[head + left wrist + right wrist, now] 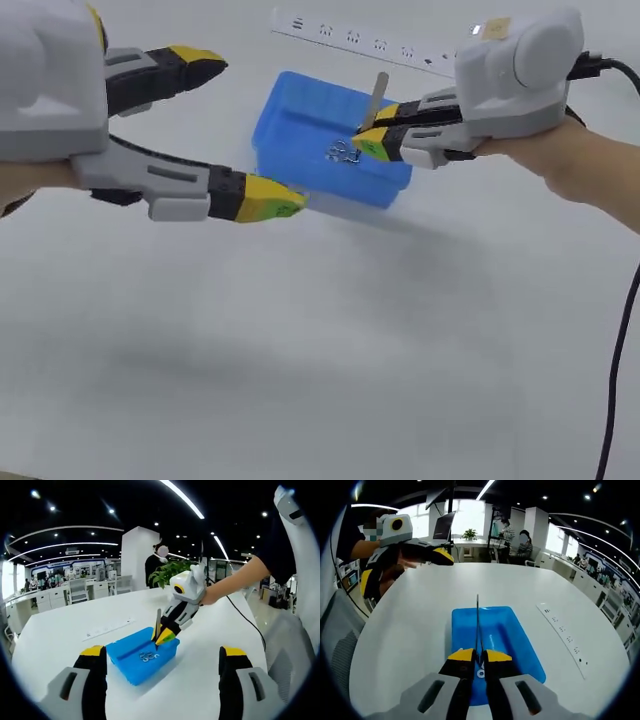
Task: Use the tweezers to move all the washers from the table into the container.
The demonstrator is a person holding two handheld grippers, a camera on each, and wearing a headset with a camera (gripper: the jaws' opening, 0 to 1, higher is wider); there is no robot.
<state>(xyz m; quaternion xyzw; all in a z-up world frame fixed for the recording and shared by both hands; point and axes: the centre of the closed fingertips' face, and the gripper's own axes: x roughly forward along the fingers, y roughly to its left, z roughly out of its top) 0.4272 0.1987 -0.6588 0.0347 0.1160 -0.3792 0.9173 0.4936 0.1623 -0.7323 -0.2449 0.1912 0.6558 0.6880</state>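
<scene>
Washers [343, 152] lie clustered inside the blue container [285, 125], just past the near left gripper [252, 135], spread and empty, while the right gripper [372, 145], pressed onto the tweezers [378, 95], hangs over them: probably the release step, next needing a gentle loosening and a clean lift.

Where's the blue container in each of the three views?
Head view: the blue container is upper centre.
Left gripper view: the container is lower centre.
Right gripper view: the container is centre, running toward the bottom.
Shared landmark: the white power strip lying near it.
</scene>
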